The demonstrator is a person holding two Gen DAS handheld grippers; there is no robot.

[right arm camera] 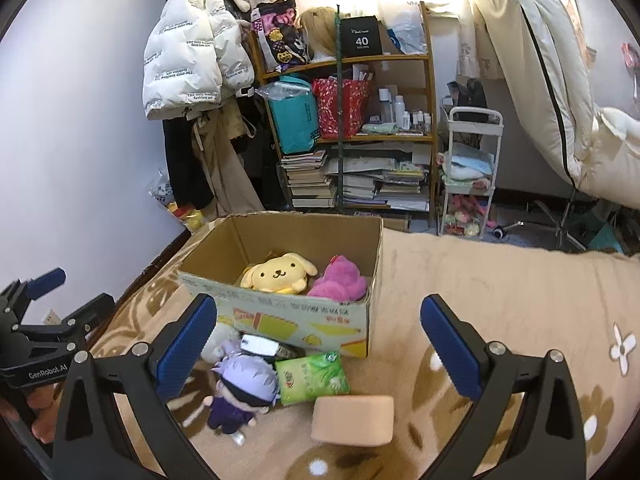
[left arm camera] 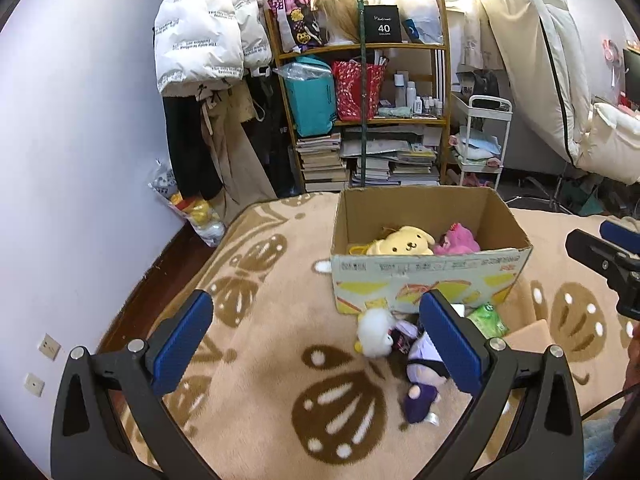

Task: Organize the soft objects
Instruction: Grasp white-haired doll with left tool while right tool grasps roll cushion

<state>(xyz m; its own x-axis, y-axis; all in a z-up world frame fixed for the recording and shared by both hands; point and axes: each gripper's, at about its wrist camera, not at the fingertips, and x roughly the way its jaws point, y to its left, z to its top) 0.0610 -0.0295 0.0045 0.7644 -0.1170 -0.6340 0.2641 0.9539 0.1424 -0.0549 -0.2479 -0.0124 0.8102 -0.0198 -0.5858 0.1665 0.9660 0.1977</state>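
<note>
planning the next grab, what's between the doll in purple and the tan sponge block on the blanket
A green packet lies between the purple doll and the sponge block, touching the doll's head, apart from the block; the right wrist view shows this.

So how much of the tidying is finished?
Two toys, a yellow dog plush and a pink plush, already lie in the cardboard box. Both grippers are open and empty. The purple doll, white plush, green packet and sponge block remain outside.

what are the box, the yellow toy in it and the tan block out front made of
Box: corrugated cardboard, matte brown inside, printed outside, with ragged cut edges.
Yellow toy: plush fabric, fuzzy, with a stitched face and floppy ears.
Tan block: probably foam or sponge, judging by its matte surface and rounded corners; blur leaves it open.
</note>
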